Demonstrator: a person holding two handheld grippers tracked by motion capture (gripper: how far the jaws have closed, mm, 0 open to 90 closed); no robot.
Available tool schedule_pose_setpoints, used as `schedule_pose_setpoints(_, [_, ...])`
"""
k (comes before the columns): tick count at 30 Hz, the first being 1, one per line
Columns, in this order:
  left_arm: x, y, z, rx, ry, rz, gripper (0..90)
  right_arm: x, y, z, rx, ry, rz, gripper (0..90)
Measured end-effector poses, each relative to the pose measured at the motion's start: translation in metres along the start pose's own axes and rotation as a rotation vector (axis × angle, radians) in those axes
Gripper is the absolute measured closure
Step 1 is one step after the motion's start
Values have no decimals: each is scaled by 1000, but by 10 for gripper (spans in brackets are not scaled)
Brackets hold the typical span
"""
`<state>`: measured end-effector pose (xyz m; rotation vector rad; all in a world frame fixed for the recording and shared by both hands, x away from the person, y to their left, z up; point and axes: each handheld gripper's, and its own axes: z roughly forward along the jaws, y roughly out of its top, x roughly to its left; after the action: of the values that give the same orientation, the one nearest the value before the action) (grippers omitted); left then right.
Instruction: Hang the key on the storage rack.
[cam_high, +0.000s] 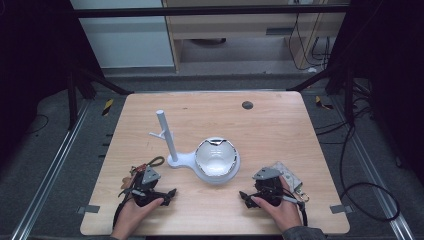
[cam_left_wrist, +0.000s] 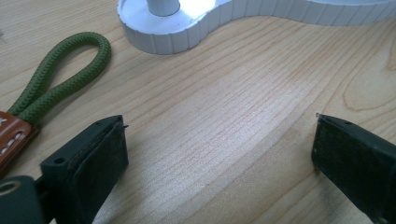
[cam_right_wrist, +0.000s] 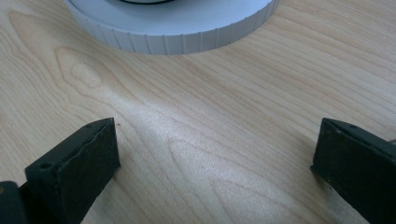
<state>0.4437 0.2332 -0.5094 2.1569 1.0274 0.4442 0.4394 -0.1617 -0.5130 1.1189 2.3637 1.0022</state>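
Both grippers rest low on the pale wooden table (cam_high: 280, 115), each in a hand near the front edge. Left gripper (cam_left_wrist: 219, 144) has its blocky black jaws spread wide, matte rubbery pads facing each other over bare woodgrain, nothing between them. Just beside its left jaw lies a green braided cord loop (cam_left_wrist: 65, 65) stitched into a brown leather tab (cam_left_wrist: 11, 137). Right gripper (cam_right_wrist: 215, 158) is likewise spread wide over bare wood.

Ahead of both sits a white plastic stand (cam_high: 182, 160) with a ribbed, rounded base, an upright cylindrical post and a short side peg. Its wider round end carries a glossy white bowl (cam_high: 216, 157). A flat patterned pouch (cam_high: 290, 177) lies by the right hand.
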Motion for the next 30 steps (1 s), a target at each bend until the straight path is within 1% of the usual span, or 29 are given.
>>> schedule_pose_setpoints(2, [0,0,0,-1,-3,-2,7,1,0,0,-1,-3,7,4])
schedule_pose_setpoints(4, [1,-1,-1,-3,-17,3,2,1,2,2,-1,-11,12,3])
schedule_pose_setpoints(5, [3,-1,-2,-8,-31,2,2,1,3,4,-1,-17,17,4])
schedule_pose_setpoints(6, [4,-2,-3,-17,-35,-13,7,0,4,4,-1,-22,20,3])
schedule_pose_setpoints(7, [4,-2,-3,-17,-35,-13,29,1,4,5,-1,-24,26,3])
schedule_pose_setpoints(8, [5,-3,-5,-33,-40,-37,62,1,4,5,0,-27,29,2])
schedule_pose_setpoints(9, [6,-3,-6,-48,-43,-55,62,1,4,5,0,-27,29,2])
schedule_pose_setpoints(10, [8,-1,-11,-49,-29,-39,61,1,4,5,-2,-29,20,3])
schedule_pose_setpoints(11, [8,-1,-11,-49,-29,-39,67,1,4,5,-2,-29,20,3])
schedule_pose_setpoints(12, [8,1,-15,-52,-24,-21,67,1,4,4,2,-24,32,3])
schedule_pose_setpoints(13, [10,7,-24,-43,-11,-4,73,1,4,4,0,-23,31,3])
schedule_pose_setpoints(14, [10,7,-24,-43,-11,-4,72,1,4,4,0,-23,31,3])
schedule_pose_setpoints(15, [15,14,-31,-30,2,4,69,0,4,4,-2,-24,22,3])
schedule_pose_setpoints(16, [15,14,-31,-30,2,4,69,0,4,4,-2,-24,21,3])
schedule_pose_setpoints(17, [18,17,-34,-16,8,6,69,0,4,4,-2,-24,21,3])
schedule_pose_setpoints(18, [21,21,-36,17,18,12,70,0,4,4,-2,-24,21,3])
schedule_pose_setpoints(19, [23,23,-38,31,33,18,70,0,4,4,-2,-25,22,2])
schedule_pose_setpoints(20, [26,25,-41,49,56,40,73,0,4,4,-1,-28,24,2])
schedule_pose_setpoints(21, [32,27,-47,75,68,60,79,1,4,4,0,-30,28,3])
schedule_pose_setpoints(22, [32,27,-47,75,68,60,74,1,4,4,0,-30,28,3])
schedule_pose_setpoints(23, [41,27,-49,93,61,49,69,1,4,4,0,-29,28,3])
schedule_pose_setpoints(24, [41,27,-49,93,61,49,66,1,4,4,0,-29,28,3])
schedule_pose_setpoints(26, [50,27,-50,113,85,40,66,1,3,3,2,-30,28,4])
schedule_pose_setpoints(28, [56,27,-55,97,109,35,82,1,3,3,0,-30,29,5])
schedule_pose_setpoints(30, [60,29,-60,89,106,38,84,1,3,3,0,-31,27,5])
